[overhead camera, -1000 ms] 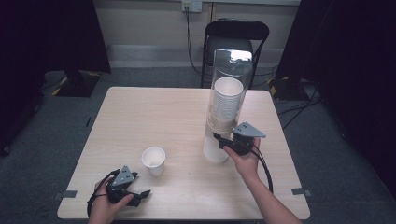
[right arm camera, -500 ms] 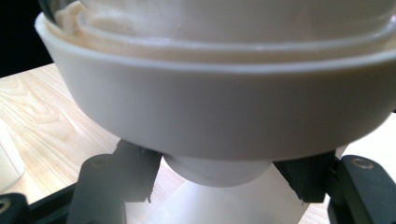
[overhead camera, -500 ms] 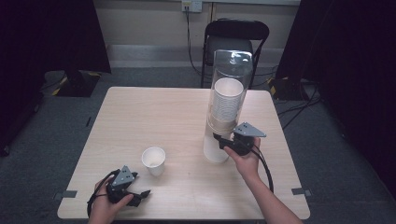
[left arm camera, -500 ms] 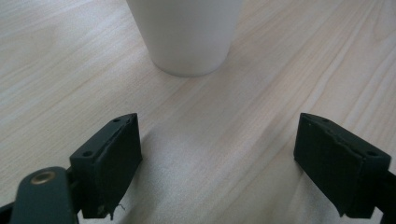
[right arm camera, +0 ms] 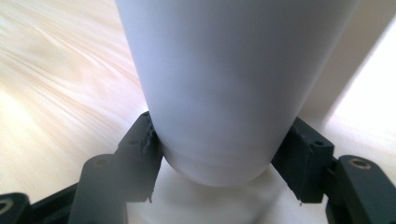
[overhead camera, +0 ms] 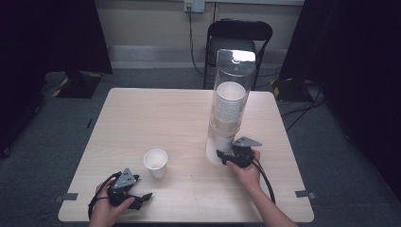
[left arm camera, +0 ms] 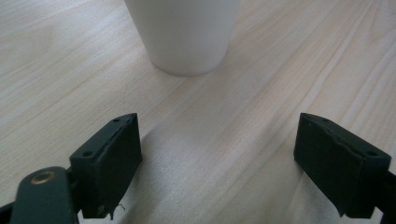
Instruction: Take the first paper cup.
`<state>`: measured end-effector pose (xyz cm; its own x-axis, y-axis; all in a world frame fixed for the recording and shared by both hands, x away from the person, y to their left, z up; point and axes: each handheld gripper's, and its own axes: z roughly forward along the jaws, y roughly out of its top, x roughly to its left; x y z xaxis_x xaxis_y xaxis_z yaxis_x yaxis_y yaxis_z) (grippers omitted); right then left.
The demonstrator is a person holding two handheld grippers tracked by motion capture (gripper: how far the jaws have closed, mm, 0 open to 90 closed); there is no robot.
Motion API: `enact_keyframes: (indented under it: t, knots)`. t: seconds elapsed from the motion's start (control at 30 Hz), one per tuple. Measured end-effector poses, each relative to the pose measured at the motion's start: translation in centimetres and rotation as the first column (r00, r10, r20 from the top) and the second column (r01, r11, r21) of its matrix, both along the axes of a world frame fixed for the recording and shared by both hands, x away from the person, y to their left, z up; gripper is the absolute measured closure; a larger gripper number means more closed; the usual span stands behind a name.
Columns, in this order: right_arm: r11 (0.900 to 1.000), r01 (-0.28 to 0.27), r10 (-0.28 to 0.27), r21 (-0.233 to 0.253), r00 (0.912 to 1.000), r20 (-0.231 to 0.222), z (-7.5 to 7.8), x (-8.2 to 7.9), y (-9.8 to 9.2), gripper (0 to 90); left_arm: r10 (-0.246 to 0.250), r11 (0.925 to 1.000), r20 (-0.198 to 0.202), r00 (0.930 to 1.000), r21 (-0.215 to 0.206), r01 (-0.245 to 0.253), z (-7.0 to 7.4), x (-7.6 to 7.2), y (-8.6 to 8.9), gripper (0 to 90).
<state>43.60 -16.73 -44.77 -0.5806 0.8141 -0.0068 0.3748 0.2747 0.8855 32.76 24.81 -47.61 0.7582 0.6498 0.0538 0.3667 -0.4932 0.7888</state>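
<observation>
A tall clear dispenser tube (overhead camera: 232, 80) stands on the table's right half with a stack of white cups (overhead camera: 228, 106) inside. My right gripper (overhead camera: 226, 156) is at the tube's foot, shut on the lowest white cup (right arm camera: 224, 84), with one jaw pressed on each side near its bottom. A single white cup (overhead camera: 156, 163) stands upright on the table left of the tube. My left gripper (overhead camera: 142, 198) rests near the front left corner, open and holding nothing. In the left gripper view that cup (left arm camera: 184, 32) stands just ahead of the open left gripper (left arm camera: 229, 163).
The light wooden table (overhead camera: 156, 118) is bare across its far left half. A black chair (overhead camera: 239, 35) stands behind the table's far edge. Cables (overhead camera: 265, 177) trail from both grippers toward the near edge.
My right gripper has shifted slightly down and toward the near edge at the dispenser's foot. The left gripper and the loose cup have stayed put.
</observation>
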Motion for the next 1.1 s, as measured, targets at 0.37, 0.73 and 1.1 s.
enact_keyframes:
  t: [0.37,0.73,1.1]
  knots:
    - [0.991,-0.063,0.058,-0.119,0.9971,-0.050,-0.2,-0.3,-1.8,37.0,0.001,1.0000,0.000,1.0000,-0.001,-0.001,0.0,0.0,0.0,14.3]
    - [0.995,0.018,-0.022,-0.097,0.9990,-0.040,0.3,-0.5,-5.8,36.7,0.000,1.0000,0.000,1.0000,-0.001,0.000,0.0,0.0,0.0,14.3]
    - [0.988,0.115,-0.123,-0.106,0.9891,-0.080,-0.6,0.5,-7.8,36.5,0.000,1.0000,0.000,1.0000,-0.001,0.000,0.0,0.0,0.0,14.3]
